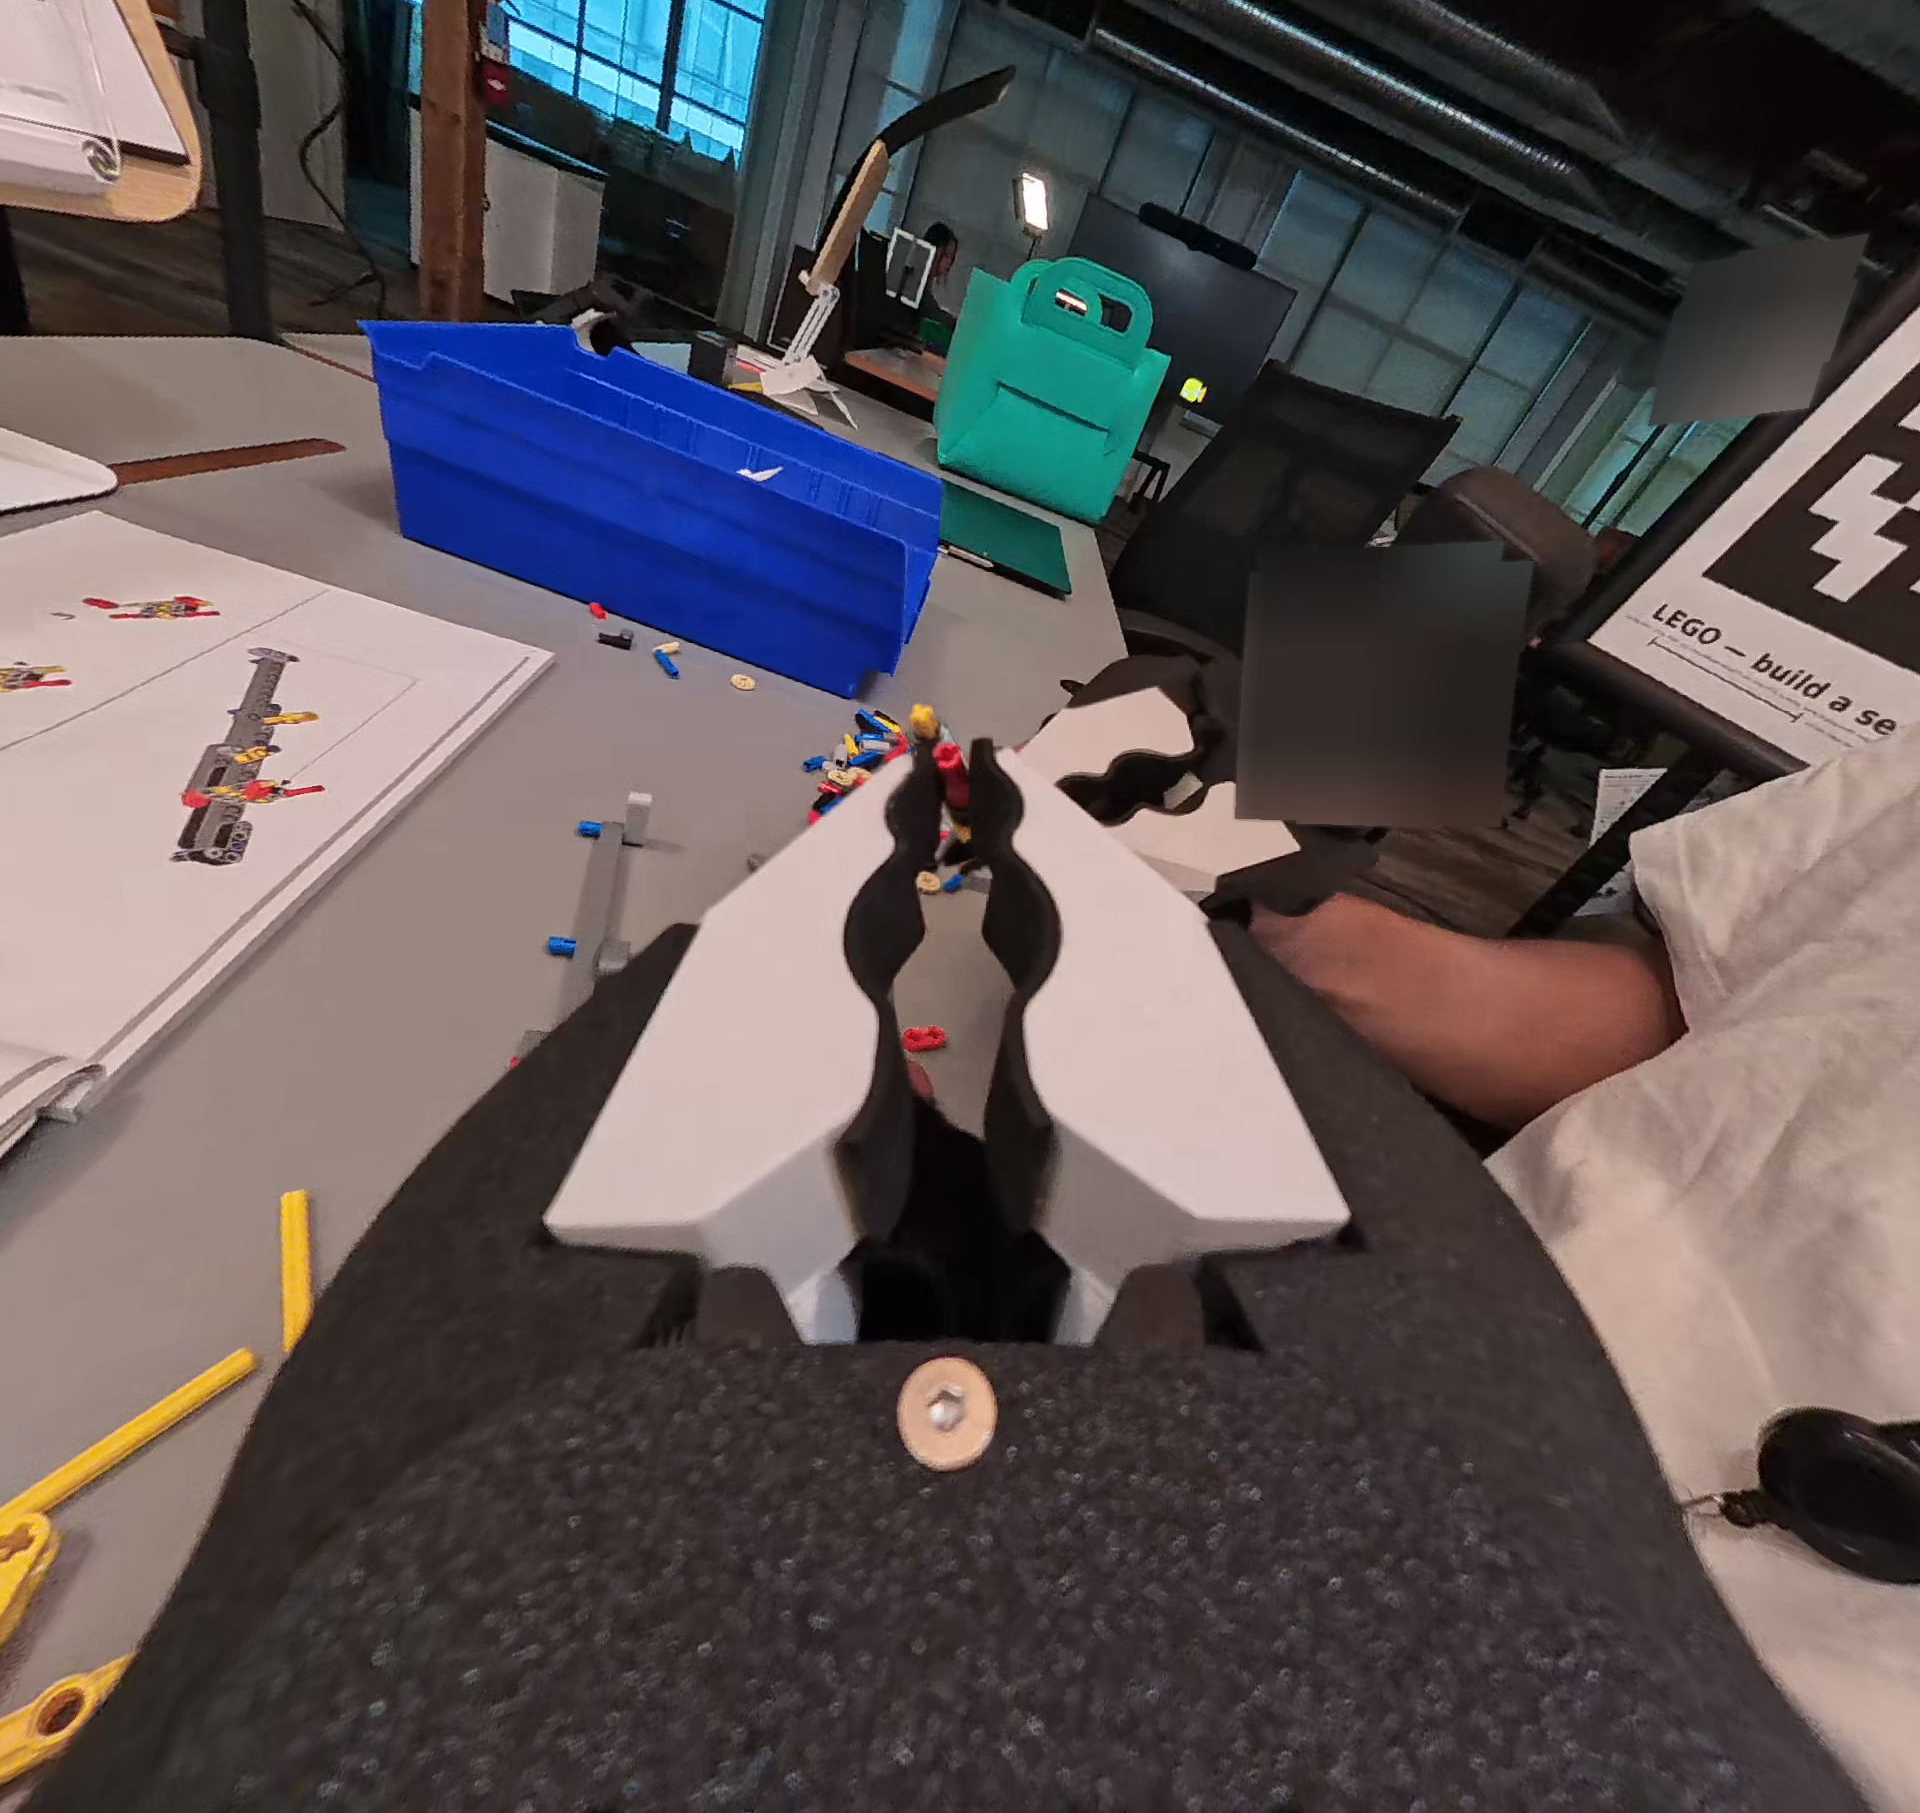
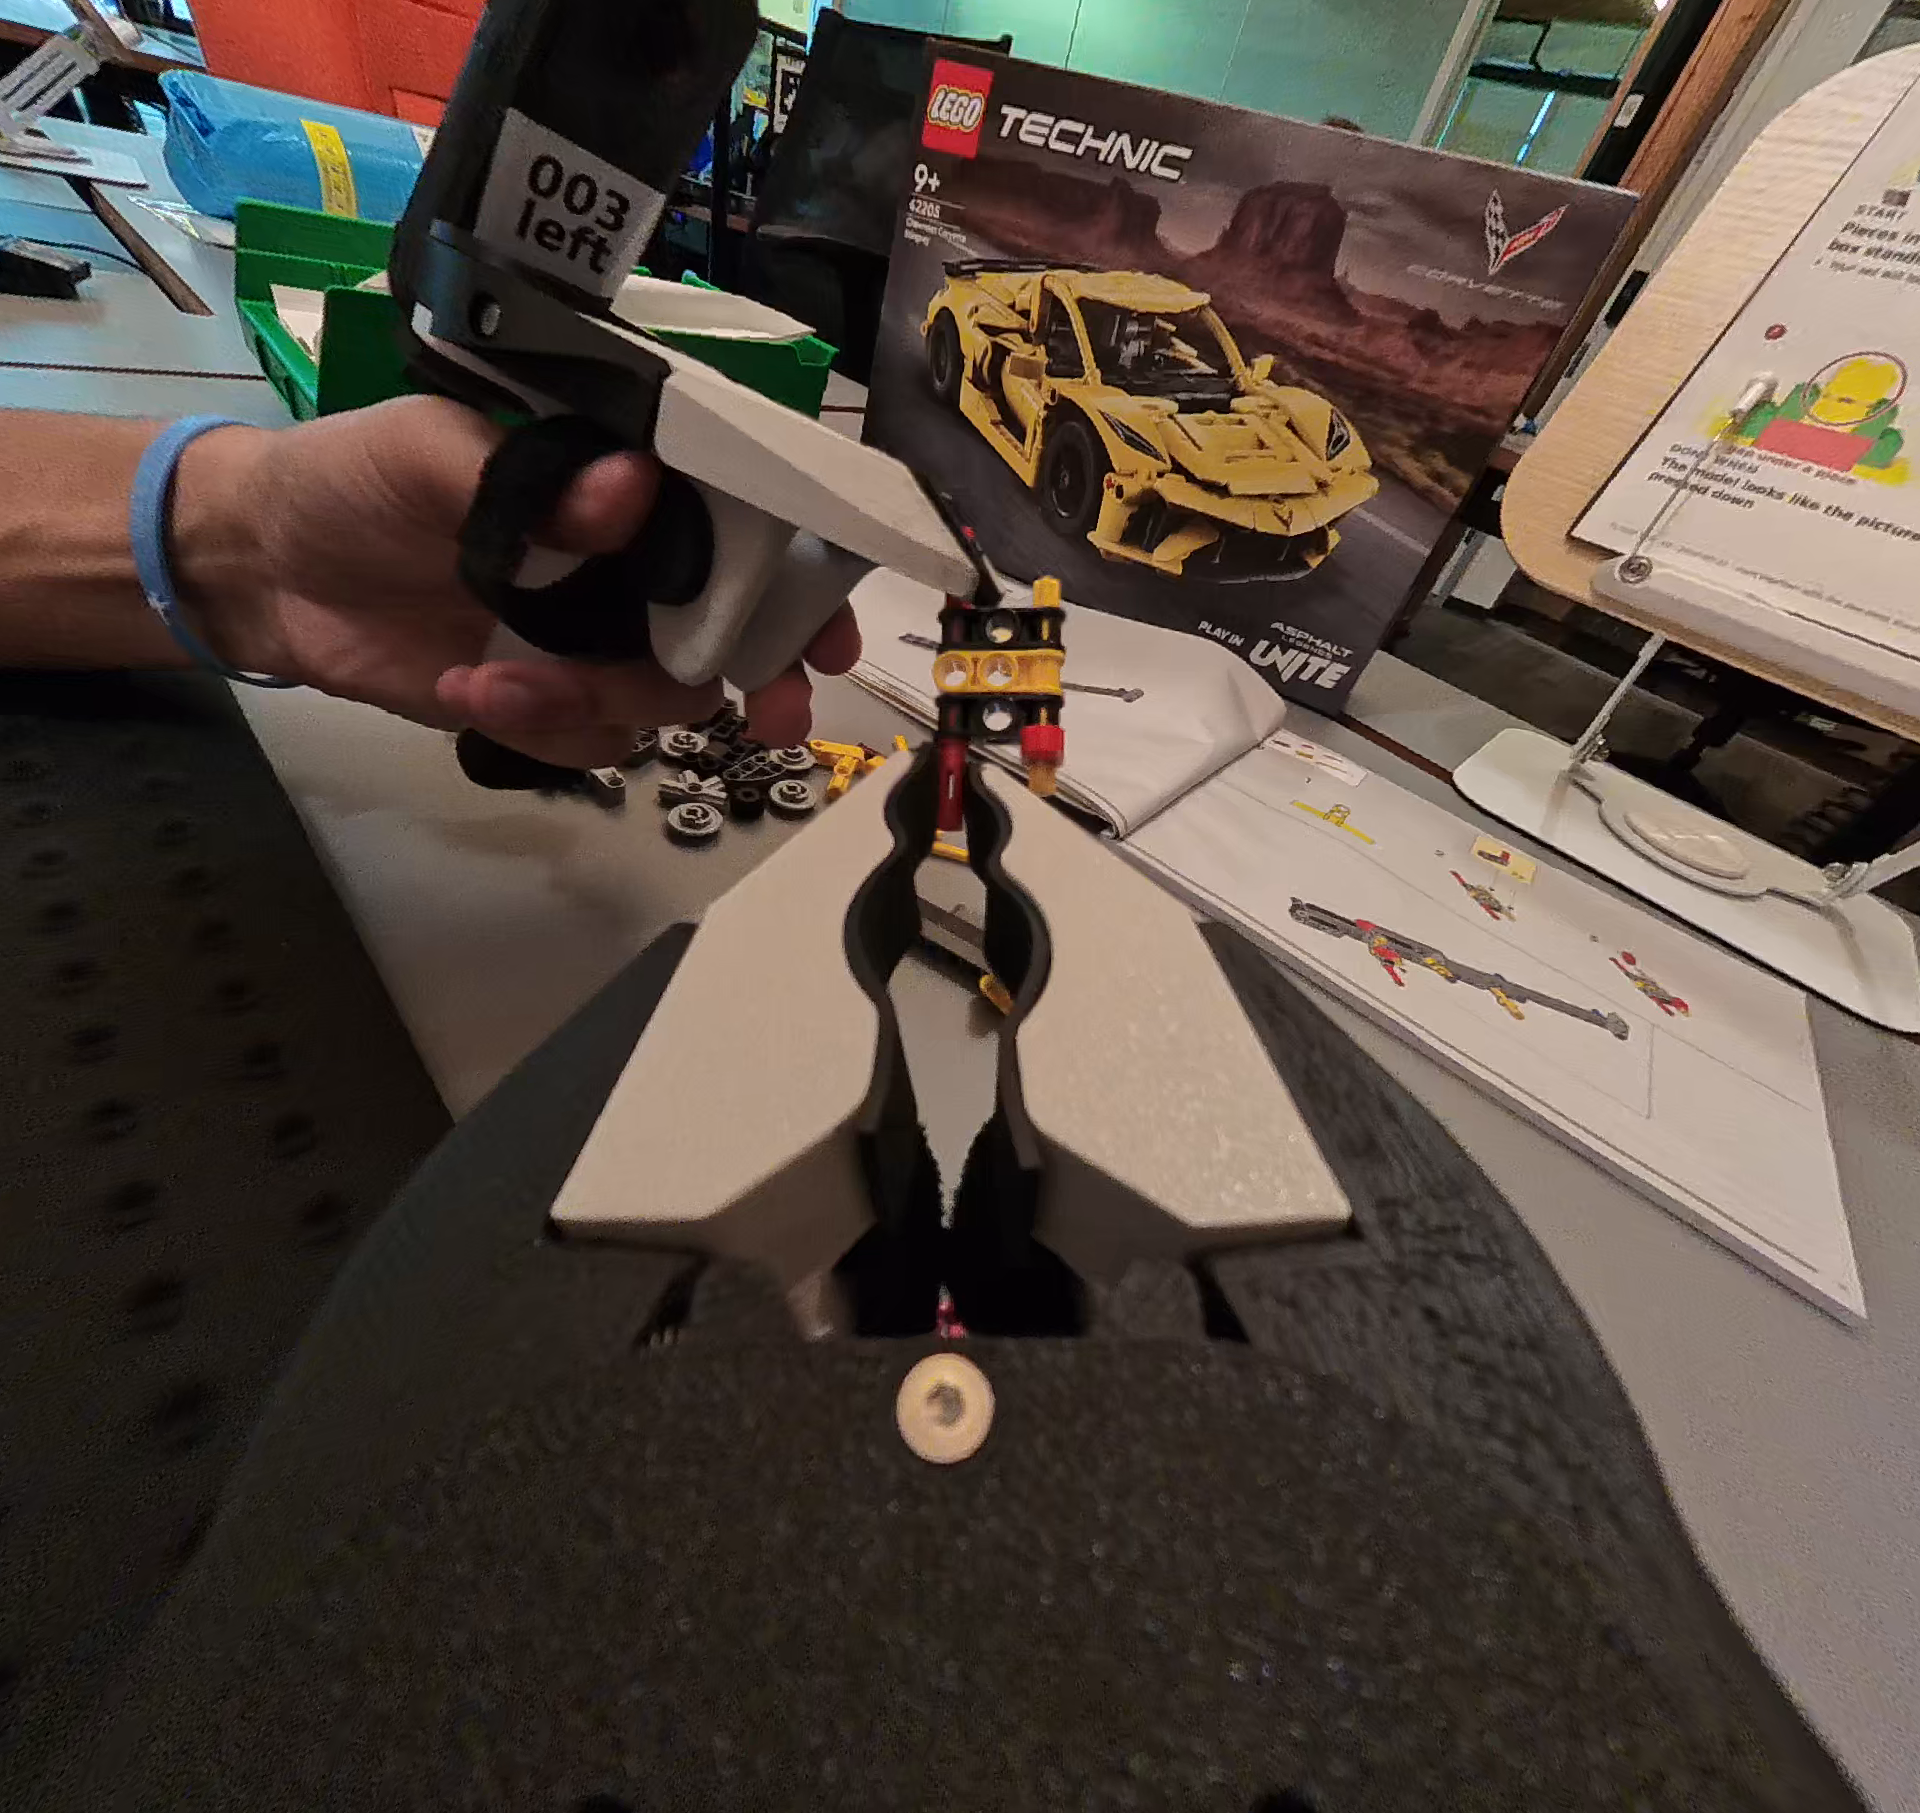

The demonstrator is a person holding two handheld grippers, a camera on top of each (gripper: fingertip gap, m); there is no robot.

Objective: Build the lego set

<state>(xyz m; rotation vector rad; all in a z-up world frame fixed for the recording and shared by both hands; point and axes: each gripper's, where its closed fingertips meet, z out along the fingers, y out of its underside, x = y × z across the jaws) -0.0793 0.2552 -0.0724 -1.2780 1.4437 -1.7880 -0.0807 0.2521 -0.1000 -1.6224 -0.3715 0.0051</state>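
A small Technic assembly [image 2: 1000, 667] of black, yellow and red parts is held in the air between both grippers. My right gripper [image 2: 951, 776] is shut on the red axle [image 2: 951, 776] that hangs from its underside. My left gripper [image 1: 951, 776] is shut on the assembly's red part [image 1: 945, 764], with a yellow end [image 1: 923, 722] just beyond the tips. In the right wrist view the left gripper [image 2: 977, 574], held by a hand, meets the assembly from the upper left. The right gripper's fingers [image 1: 1122, 724] show close beside the left tips.
An open instruction booklet [image 1: 208, 724] [image 2: 1455, 932] lies on the grey table. A grey beam with blue pins [image 1: 613, 890], loose small parts [image 1: 862, 745], dark gears [image 2: 727, 776], yellow axles [image 1: 296, 1264], a blue bin [image 1: 665, 496], a green bin [image 2: 312, 329], the set's box [image 2: 1195, 361] and a card stand [image 2: 1714, 413] surround it. Only a small space, under 4 cm, lies between the two pairs of fingers.
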